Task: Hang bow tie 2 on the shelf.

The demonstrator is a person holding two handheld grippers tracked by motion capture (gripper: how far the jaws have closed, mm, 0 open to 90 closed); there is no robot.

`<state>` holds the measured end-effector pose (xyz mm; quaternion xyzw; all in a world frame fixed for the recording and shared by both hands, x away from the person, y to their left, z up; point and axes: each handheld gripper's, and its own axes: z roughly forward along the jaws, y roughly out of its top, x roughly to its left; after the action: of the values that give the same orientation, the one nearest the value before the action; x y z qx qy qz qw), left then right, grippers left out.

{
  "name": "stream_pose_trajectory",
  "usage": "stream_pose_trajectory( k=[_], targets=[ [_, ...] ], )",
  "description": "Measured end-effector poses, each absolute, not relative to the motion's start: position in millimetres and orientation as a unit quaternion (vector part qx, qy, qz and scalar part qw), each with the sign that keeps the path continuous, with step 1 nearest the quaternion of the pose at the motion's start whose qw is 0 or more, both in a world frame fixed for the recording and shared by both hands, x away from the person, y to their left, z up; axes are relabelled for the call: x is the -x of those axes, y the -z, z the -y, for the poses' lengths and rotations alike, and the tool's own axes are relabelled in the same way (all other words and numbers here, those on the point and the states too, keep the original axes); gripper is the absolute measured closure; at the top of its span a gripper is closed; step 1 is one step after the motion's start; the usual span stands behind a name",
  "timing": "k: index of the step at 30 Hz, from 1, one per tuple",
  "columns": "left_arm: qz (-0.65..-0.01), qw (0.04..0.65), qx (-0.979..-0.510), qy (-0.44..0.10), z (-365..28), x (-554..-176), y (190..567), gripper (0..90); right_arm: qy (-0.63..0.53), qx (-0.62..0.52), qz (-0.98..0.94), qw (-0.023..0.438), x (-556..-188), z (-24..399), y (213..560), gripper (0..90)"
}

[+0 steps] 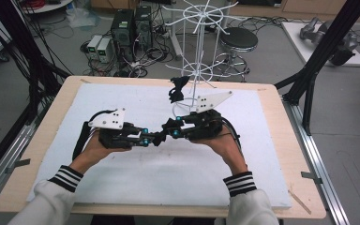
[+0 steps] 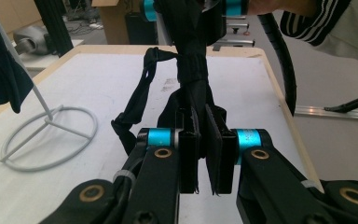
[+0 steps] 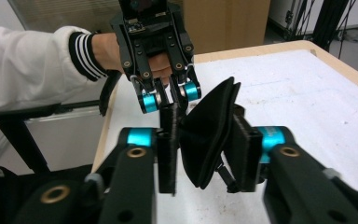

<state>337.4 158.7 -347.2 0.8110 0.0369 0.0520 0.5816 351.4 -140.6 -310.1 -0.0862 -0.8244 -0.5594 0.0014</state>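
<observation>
- The left hand-held gripper (image 2: 204, 156) is clamped tight on a black fabric item (image 2: 193, 79), its strap pinched between the two pads above the middle of the desk (image 1: 272, 154).
- The right hand-held gripper (image 3: 208, 154) faces it from the other side with a folded pouch-like part of the same black fabric item between its jaws; one pad touches the cloth, and whether the other presses on it cannot be told.
- The fabric hangs between the two tools, clear of the white pad on the desk, with a loose loop (image 2: 137, 100) trailing to one side.
- Behind them stands a white wire rack (image 1: 198, 56), another dark piece (image 1: 177, 89) already hanging on one arm.
- Judged from this, the item is picked up and being arranged; hanging it on the rack remains to be done.
</observation>
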Motion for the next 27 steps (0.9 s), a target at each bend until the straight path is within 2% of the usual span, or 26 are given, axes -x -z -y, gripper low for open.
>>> stream_pose_trajectory(
  k=[8,14,15,17,19,22,25,27],
  targets=[
    [-0.038,0.581,-0.811,-0.053,-158.8,-337.8,347.2,84.6,0.562,0.077,0.824,0.007,-350.6,140.0,309.0,82.1],
    [-0.042,0.582,-0.810,-0.055,-159.1,-337.2,346.9,83.6,0.566,0.072,0.821,0.010,-350.2,139.8,308.6,84.1],
    [-0.045,0.585,-0.808,-0.059,-159.3,-337.4,347.0,79.1,0.567,0.072,0.820,0.009,-349.8,140.0,308.2,84.2],
    [-0.052,0.596,-0.799,-0.057,-159.8,-337.5,347.1,58.2,0.571,0.071,0.818,0.008,-349.4,140.5,307.7,84.2],
    [-0.065,0.599,-0.795,-0.060,-159.8,-338.0,347.3,44.3,0.571,0.072,0.818,0.005,-348.8,141.5,307.0,84.2],
    [-0.095,0.605,-0.788,-0.061,-159.1,-338.9,347.8,15.5,0.573,0.073,0.816,-0.001,-348.8,143.2,306.9,84.2],
    [-0.107,0.608,-0.784,-0.066,-161.7,-340.5,348.2,8.6,0.575,0.078,0.815,-0.004,-348.7,145.4,308.2,84.2],
    [-0.112,0.610,-0.782,-0.070,-164.3,-340.9,348.2,8.2,0.575,0.078,0.815,-0.007,-348.7,146.5,308.9,84.2]
  ],
)
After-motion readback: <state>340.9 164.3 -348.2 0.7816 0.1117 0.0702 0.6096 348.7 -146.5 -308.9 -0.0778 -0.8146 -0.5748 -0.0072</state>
